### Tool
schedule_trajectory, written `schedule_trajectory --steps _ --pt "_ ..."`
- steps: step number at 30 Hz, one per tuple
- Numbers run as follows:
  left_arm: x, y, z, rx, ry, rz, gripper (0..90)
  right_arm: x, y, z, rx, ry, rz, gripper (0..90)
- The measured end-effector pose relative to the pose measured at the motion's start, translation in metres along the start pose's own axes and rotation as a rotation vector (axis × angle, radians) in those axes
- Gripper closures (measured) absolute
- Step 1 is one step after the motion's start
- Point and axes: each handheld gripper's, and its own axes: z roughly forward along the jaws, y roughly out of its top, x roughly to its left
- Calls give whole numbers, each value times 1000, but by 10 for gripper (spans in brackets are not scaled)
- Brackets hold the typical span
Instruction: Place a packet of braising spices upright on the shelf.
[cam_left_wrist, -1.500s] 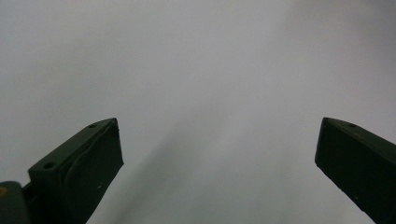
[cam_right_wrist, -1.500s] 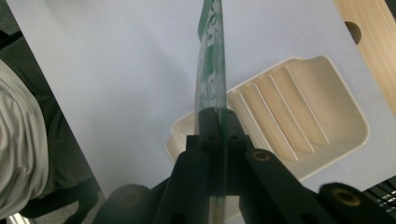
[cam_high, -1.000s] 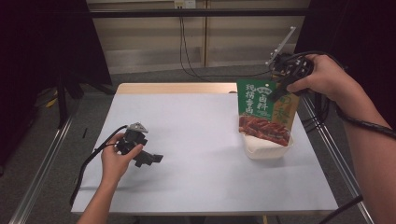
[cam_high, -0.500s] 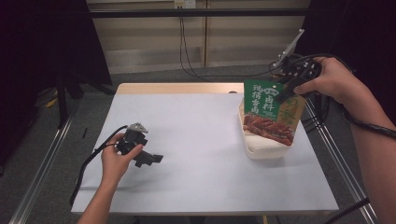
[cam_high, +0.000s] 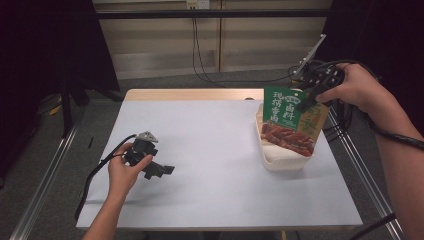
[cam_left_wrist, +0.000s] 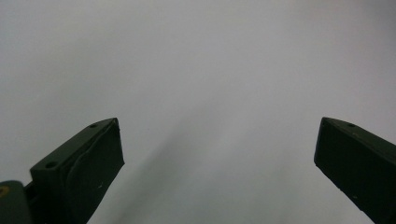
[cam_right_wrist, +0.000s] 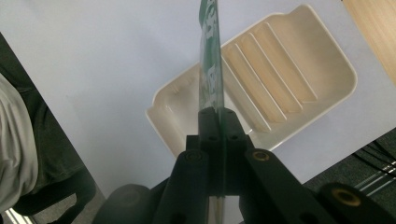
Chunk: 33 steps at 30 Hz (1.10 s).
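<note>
**A:** On the white table (cam_high: 215, 165), what's the biggest thing?

**B:** The cream plastic tray (cam_high: 280, 159) near the right edge. In the right gripper view its floor has raised ribs (cam_right_wrist: 280, 79) running lengthwise and its corners are rounded.

**A:** And the packet?

**B:** A flat snack pouch (cam_high: 292, 119), hanging upright over the tray, its lower edge down at the tray's level. The top part is green with white Chinese characters, one upper corner is yellowish, and the bottom shows a picture of reddish-brown strips of food. From the right gripper view it is seen edge-on (cam_right_wrist: 211, 51), a thin green sliver.

**A:** Who holds it?

**B:** The right gripper (cam_high: 311, 95). Its jaws are pinched tight on the pouch's top edge, with the film running between them.

**A:** The other one?

**B:** The left gripper (cam_high: 159, 170) rests low at the table's left side, in the person's hand. Its jaws stand wide apart with nothing between them, bare table ahead.
</note>
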Motion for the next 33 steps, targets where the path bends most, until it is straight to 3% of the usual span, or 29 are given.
schedule_trajectory --steps 26,33 --pt "1 -1 -1 -1 -3 9 11 -3 -4 16 46 1 45 900" --pt "1 -1 -1 -9 -6 8 10 -4 -5 21 61 6 34 892"
